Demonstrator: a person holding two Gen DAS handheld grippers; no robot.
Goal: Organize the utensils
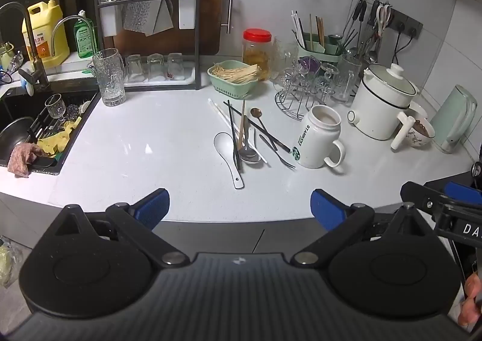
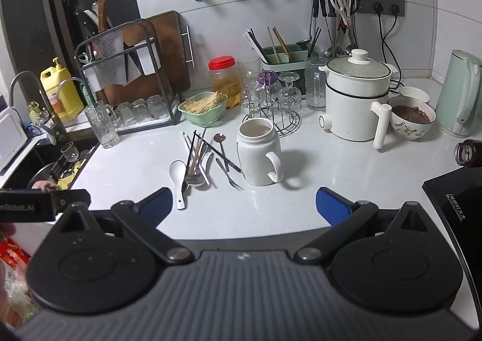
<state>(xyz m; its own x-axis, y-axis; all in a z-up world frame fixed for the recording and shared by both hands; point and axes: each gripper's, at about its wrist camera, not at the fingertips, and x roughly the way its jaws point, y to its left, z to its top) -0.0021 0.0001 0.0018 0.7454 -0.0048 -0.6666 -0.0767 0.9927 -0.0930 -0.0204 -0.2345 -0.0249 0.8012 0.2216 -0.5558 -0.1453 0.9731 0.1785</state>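
The utensils (image 1: 245, 136) lie in a loose heap on the white surface (image 1: 156, 142), just left of the mug (image 1: 319, 139) — a white soup spoon (image 1: 227, 151), a steel spoon (image 1: 248, 145), black chopsticks (image 1: 233, 133), a small fork (image 1: 275, 151) and a few pale sticks, crossed over one another. Behind them, against the wall, a green holder (image 1: 316, 49) already stands with chopsticks upright in it; it looks the likely home for the heap, though that is a guess.

Nothing is picked up yet, so the job appears to be at its start — the approach. The left tool (image 1: 239, 208) and the right tool (image 2: 244, 205) both hang over the near edge of the surface, jaws spread wide and empty, tilted down toward the heap.

The next move likely calls for lowering one tool onto a single piece on top or at the edge, since the crossed pieces could drag each other. The mug stands close on the right and could be knocked.
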